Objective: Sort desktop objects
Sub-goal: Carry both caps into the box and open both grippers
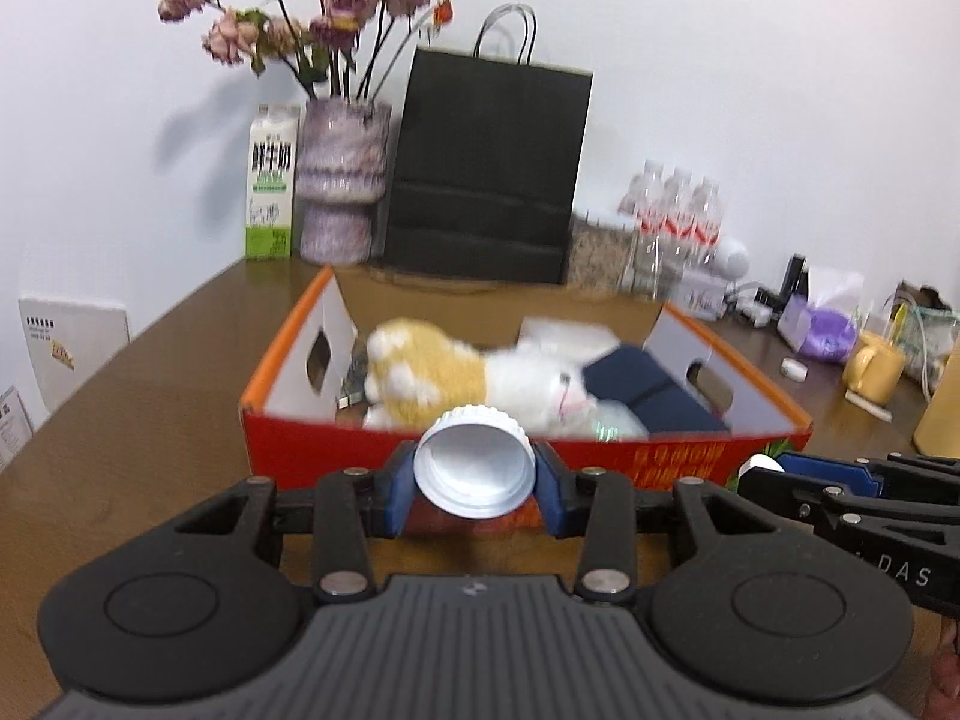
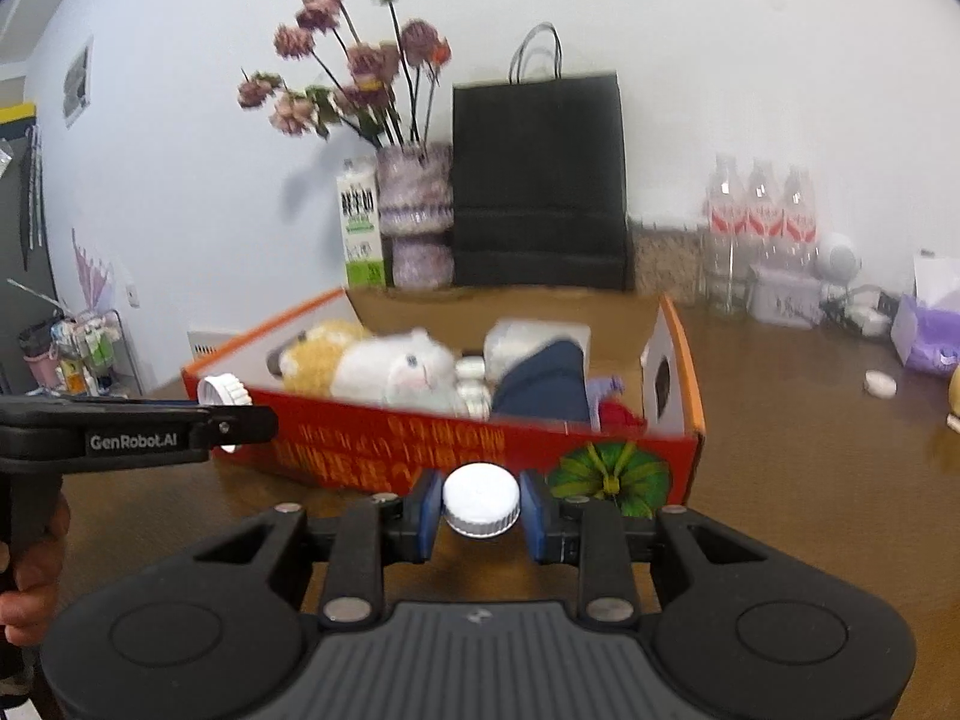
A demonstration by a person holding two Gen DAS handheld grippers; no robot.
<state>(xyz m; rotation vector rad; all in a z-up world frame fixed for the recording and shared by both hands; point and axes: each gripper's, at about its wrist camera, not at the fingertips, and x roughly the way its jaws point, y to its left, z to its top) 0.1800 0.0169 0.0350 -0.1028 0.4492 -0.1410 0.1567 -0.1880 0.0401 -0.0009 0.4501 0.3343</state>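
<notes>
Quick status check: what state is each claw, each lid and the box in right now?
Left claw: shut on the large white lid, hollow side towards the camera.
Right claw: shut on the small white lid, top towards the camera.
Red cardboard box: open-topped, on the table.
Plush cat: lying in the box.
Black paper bag: upright behind the box.

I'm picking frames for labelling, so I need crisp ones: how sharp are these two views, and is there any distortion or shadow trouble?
Left wrist view: motion-smeared red cardboard box and dried pink flowers; sharp white ribbed plastic cap in the left tongs. Right wrist view: similar blur; crisp smaller white cap. Both: fisheye bending, dark corners, soft flower shadows on the wall.
</notes>
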